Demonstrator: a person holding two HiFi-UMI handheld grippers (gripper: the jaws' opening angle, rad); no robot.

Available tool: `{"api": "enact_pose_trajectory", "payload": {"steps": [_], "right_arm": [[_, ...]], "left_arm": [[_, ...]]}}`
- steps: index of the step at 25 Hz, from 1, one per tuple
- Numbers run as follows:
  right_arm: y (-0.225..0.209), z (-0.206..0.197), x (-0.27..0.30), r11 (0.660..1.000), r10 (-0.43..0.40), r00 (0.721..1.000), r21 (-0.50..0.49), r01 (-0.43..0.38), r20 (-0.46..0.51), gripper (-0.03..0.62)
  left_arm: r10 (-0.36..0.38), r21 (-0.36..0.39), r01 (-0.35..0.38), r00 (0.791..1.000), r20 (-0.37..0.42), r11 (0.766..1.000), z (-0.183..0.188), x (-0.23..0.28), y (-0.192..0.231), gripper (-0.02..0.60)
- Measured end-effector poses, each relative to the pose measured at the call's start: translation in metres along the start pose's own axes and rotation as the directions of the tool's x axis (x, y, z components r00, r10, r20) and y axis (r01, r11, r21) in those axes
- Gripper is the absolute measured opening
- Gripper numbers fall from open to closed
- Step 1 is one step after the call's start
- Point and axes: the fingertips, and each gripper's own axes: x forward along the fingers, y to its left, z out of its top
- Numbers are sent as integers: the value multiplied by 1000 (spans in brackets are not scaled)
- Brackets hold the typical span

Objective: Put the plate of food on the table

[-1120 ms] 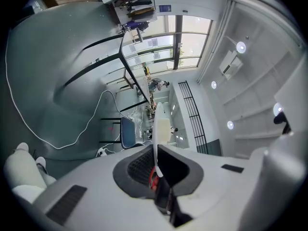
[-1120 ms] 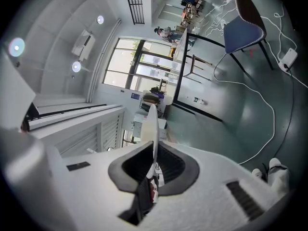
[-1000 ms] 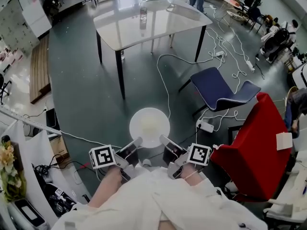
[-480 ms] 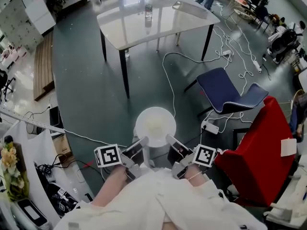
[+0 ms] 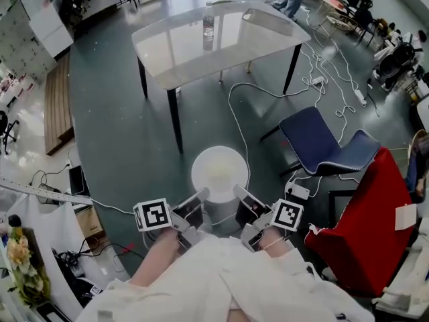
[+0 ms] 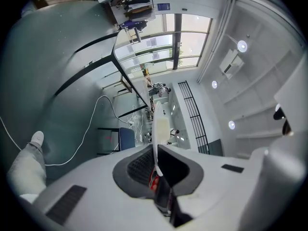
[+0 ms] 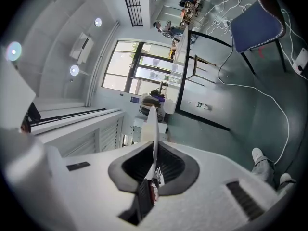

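Nearest to us hangs our loose white cloth garment (image 5: 221, 274), soft and creased. Just past it are our two pale plastic tools, each with a cube of black-and-white square markers. Our left gripper (image 5: 199, 198) (image 6: 155, 154) is clenched on the near-left rim of the round white plate (image 5: 219, 174), and our right gripper (image 5: 238, 194) (image 7: 153, 166) is clenched on its near-right rim. In each gripper view the rim shows as a thin white blade (image 6: 155, 121) (image 7: 152, 121) pinched between dark ribbed pads.

The plate is smooth and shallow, with a pale yellowish patch in its middle; we cannot tell what the food is. It is held level between the grippers, above the dull grey-green polished floor (image 5: 114, 126) and well short of the table.

A thin white cable (image 5: 231, 109) loops over the floor beyond it. To the right stand a red upholstered armchair (image 5: 362, 227) and a blue padded chair (image 5: 315, 136). Farthest is the glossy white table (image 5: 174, 45) on slim black legs, with a clear plastic bottle (image 5: 208, 22) upright on it.
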Motion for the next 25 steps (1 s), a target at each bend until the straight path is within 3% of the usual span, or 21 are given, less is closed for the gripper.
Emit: {"api": "enact_pose_trajectory", "payload": {"steps": [15, 22, 25], "right_arm": [[18, 83, 140, 999, 34, 997, -9, -34, 72, 14], [11, 97, 155, 1000, 15, 995, 18, -17, 98, 14], [3, 96, 154, 999, -5, 995, 46, 0, 101, 14]], "left_arm": [[-40, 23, 41, 998, -43, 999, 161, 37, 7, 26], [-38, 12, 39, 997, -70, 999, 180, 52, 15, 26], [-29, -79, 23, 997, -77, 997, 176, 54, 21, 26]]}}
